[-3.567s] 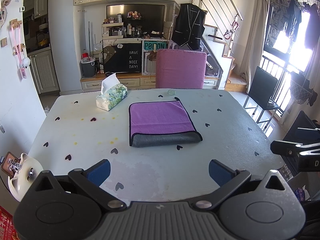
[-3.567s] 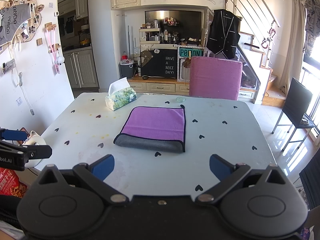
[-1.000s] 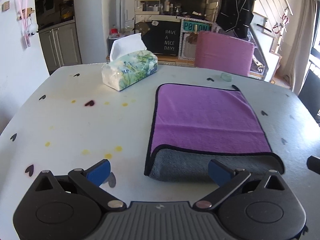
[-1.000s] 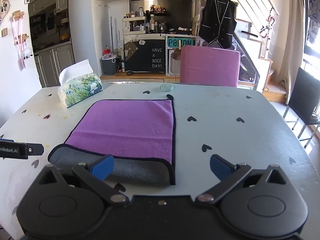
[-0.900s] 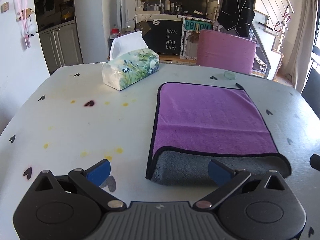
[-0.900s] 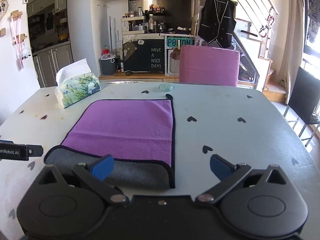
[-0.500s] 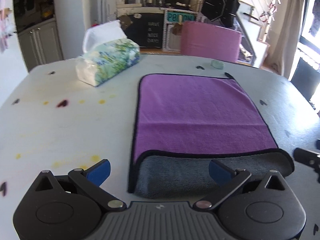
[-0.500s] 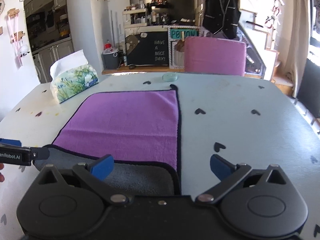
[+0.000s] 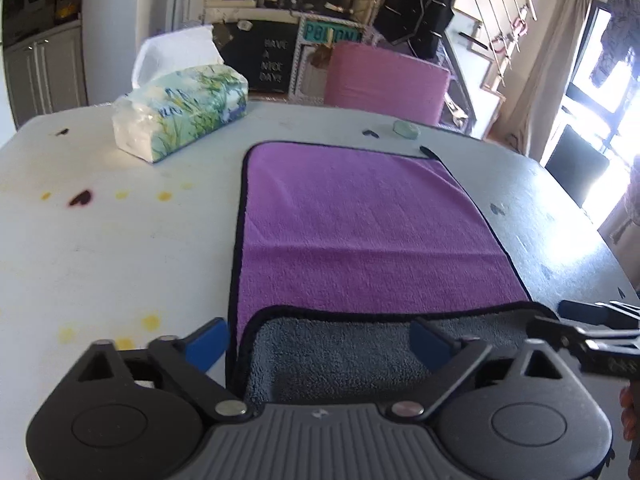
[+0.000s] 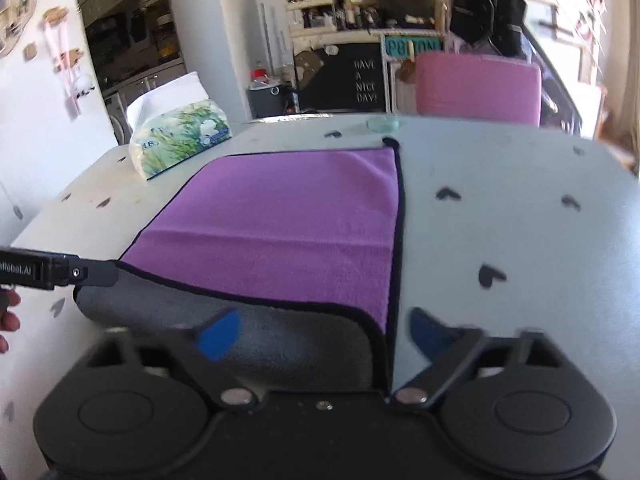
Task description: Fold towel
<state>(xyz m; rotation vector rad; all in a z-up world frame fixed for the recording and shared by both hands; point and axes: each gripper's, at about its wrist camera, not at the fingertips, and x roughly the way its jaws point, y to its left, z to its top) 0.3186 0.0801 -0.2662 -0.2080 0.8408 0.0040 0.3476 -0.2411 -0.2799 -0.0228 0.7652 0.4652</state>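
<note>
A purple towel (image 9: pixel 360 224) with a black hem lies flat on the white table (image 9: pixel 100 240), its near edge turned back to show the grey underside (image 9: pixel 340 356). It also shows in the right wrist view (image 10: pixel 280 216). My left gripper (image 9: pixel 320 340) is open and straddles the near left corner of the grey flap. My right gripper (image 10: pixel 324 332) is open and straddles the near right corner. Each gripper's tip shows in the other's view, the right gripper at the far right (image 9: pixel 592 332) and the left gripper at the far left (image 10: pixel 60 272).
A tissue pack (image 9: pixel 180 116) stands at the back left of the table. A small pale green disc (image 9: pixel 406 128) lies beyond the towel. A pink chair back (image 9: pixel 384 80) stands behind the far edge. Black heart marks and yellow spots dot the tabletop.
Both grippers have moved forward and down to the towel's near edge. They now straddle the two near corners of the grey flap, still open.
</note>
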